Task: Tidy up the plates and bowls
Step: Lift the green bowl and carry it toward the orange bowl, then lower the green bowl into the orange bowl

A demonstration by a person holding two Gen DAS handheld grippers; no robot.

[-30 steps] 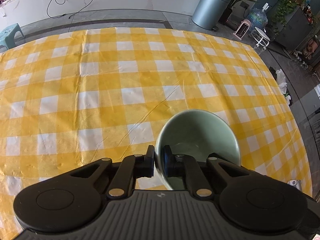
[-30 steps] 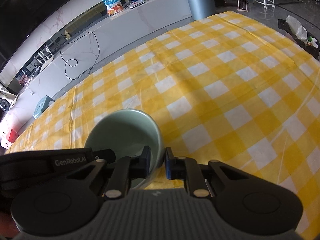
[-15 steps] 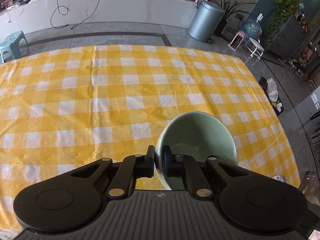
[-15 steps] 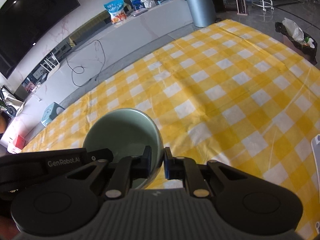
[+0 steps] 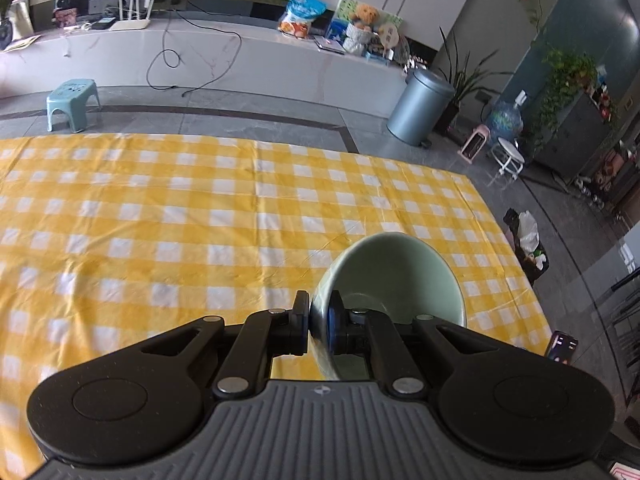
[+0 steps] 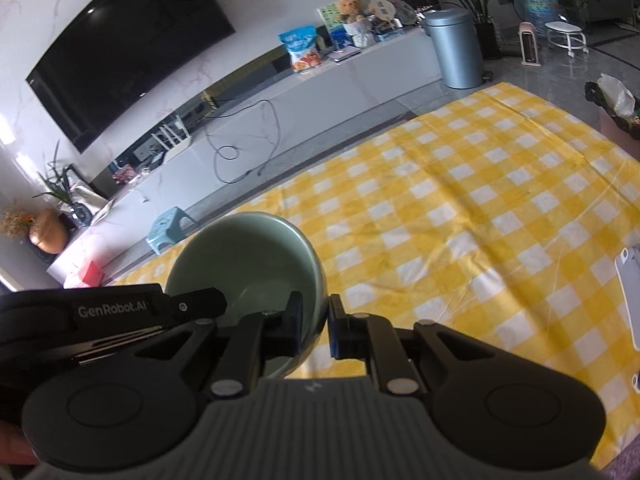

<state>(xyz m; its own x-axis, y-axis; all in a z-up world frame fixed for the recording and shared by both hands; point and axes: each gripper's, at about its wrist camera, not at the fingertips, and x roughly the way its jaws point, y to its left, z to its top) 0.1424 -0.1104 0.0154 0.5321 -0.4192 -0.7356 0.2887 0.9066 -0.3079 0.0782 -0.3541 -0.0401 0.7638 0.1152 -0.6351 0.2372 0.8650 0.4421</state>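
Note:
A pale green bowl (image 5: 396,272) is held in the air above the yellow checked tablecloth (image 5: 200,220). My left gripper (image 5: 318,324) is shut on its left rim, one finger inside and one outside. The same bowl shows in the right wrist view (image 6: 248,256), where my right gripper (image 6: 314,326) is shut on its right rim. The left gripper's black body (image 6: 112,312) reaches in from the left there. No plates are in view.
A phone (image 5: 562,346) lies off the table's right edge, and a white flat object (image 6: 630,280) lies at the right of the cloth. Beyond the table are a grey bin (image 5: 420,108), a teal stool (image 5: 74,100) and a long white counter (image 5: 200,60).
Both grippers have risen and tilted up with the bowl between them. The table now looks farther below and more of the room shows. The grip on the rim is unchanged.

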